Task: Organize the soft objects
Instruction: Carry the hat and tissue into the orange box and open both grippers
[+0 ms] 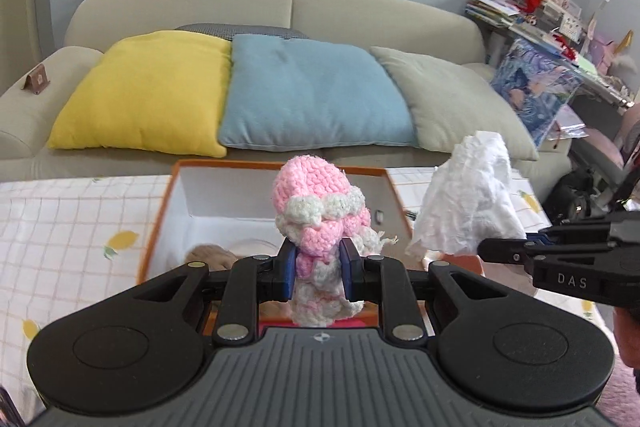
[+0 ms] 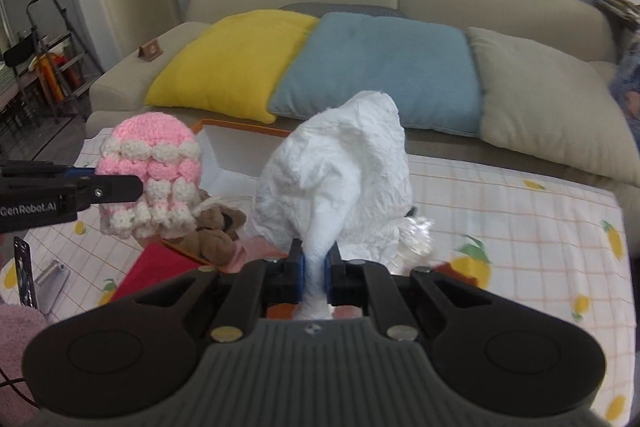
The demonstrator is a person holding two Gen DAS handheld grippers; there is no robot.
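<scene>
left gripper [image 1: 318, 269]: clamped on the pink-and-white crocheted yarn toy [image 1: 320, 211], bumpy and squishy, held over the orange-rimmed white box [image 1: 180, 195], guessing it's getting sorted there
right gripper [image 2: 316, 273]: pinched tight on a twisted neck of crumpled white tissue paper [image 2: 340, 179], puffy wad lifted above the lemon-print checked tablecloth [image 2: 520, 211]

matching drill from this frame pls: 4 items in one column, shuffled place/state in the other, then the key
1. crocheted toy
2. white tissue wad
3. brown plush
4. blue cushion

A. lies in the orange-rimmed box
B. pinched in the right gripper
C. on the sofa, between the yellow and the grey-green cushion
D. clamped in the left gripper

Pairs: 1-D, 2-B, 3-A, 4-C
</scene>
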